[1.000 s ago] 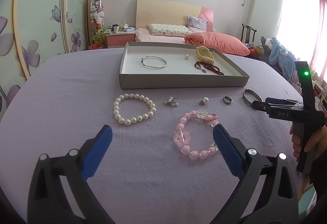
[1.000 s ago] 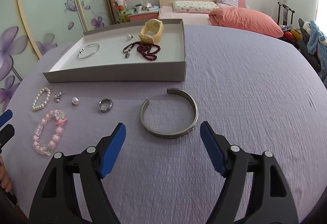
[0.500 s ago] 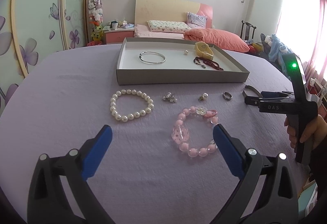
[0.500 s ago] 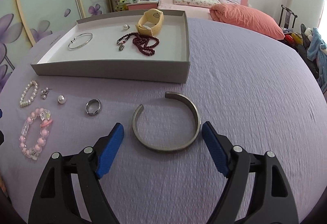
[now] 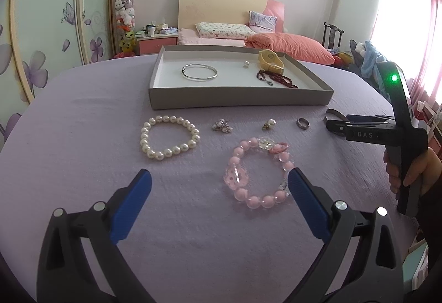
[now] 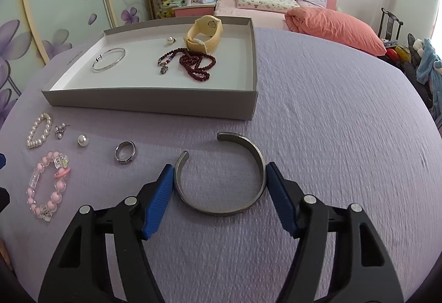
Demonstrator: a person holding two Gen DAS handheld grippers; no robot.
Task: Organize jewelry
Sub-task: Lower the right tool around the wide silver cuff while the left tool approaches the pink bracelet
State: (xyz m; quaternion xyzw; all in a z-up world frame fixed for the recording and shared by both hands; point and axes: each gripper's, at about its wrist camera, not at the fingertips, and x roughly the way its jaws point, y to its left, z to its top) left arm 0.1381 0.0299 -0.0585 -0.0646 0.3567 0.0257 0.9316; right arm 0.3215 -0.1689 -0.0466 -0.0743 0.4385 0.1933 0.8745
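A grey metal cuff bracelet [image 6: 221,178] lies on the purple cloth between the blue fingers of my open right gripper [image 6: 219,173], which straddle its two sides. My left gripper [image 5: 219,187] is open; its right finger is by the pink bead bracelet [image 5: 258,173]. A pearl bracelet [image 5: 168,140], an earring cluster [image 5: 221,126], a pearl earring [image 5: 269,124] and a ring [image 5: 303,123] lie in a row in front of the grey tray [image 6: 154,102]. The tray holds a silver bangle [image 6: 108,63], a yellow watch [image 6: 204,33], dark red beads [image 6: 194,64] and a pearl [image 6: 170,40].
The purple-covered table [image 6: 331,123] curves off to the right. The right gripper's body [image 5: 397,134] and hand show at the right in the left wrist view. A bed [image 5: 248,35] and a chair [image 5: 333,36] stand behind the table.
My right gripper has moved forward and down, so its fingers now flank the cuff. My left gripper has drifted slightly closer to the pink bracelet.
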